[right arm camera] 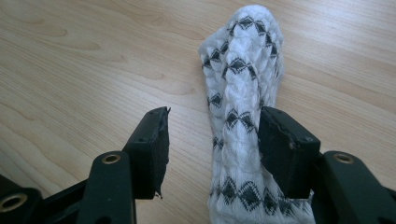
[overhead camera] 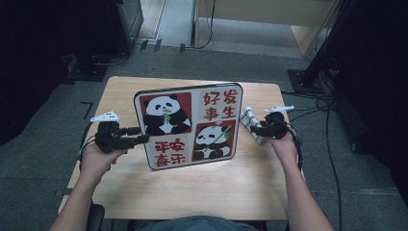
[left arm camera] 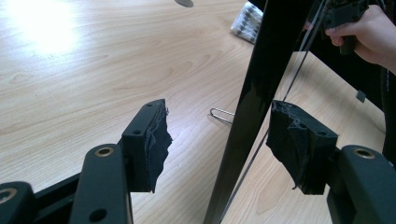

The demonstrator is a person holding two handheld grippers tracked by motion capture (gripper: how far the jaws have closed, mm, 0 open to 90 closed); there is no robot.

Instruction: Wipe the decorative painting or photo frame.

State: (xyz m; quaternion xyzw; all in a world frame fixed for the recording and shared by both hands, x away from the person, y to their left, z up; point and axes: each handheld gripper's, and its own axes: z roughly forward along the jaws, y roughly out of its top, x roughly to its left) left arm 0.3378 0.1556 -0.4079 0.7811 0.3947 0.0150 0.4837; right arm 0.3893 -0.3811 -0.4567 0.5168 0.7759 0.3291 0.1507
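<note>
While the left claw (overhead camera: 141, 134) is sitting at the left edge of the panda sign (overhead camera: 188, 126), its jaws are standing released: in the left gripper view the black edge of the board is running up between the two pads, closer to the far one, and neither pad is pressing on it. So the sign is not being carried right now. It is standing tilted near the middle of the surface (overhead camera: 202, 187), printed face toward the person, apparently resting on its own bottom edge and on a wire stand (left arm camera: 220, 113) (just the bent wire end is peeking out behind the board).

The right claw (overhead camera: 254, 129) is also released. Its jaws are straddling a white knitted sock (right arm camera: 243, 70) with a black diamond pattern, which is lying flat on the surface just beside the sign's right edge. One pad is sitting right against the side of the sock and the other is well clear of it, so nothing is clenched yet.

My read on progress:
- sign placement is looking done, or nearly: it is upright and self-supporting, the left claw only needing to back off without knocking the edge
- sock handling is not started: it is lying on the wood, lined up for a pinch, not lifted

What is left, I am guessing, is closing on the sock and moving it; where it is meant to go I can't tell. Main risk is the left claw clipping the board on the way out and tipping it.
</note>
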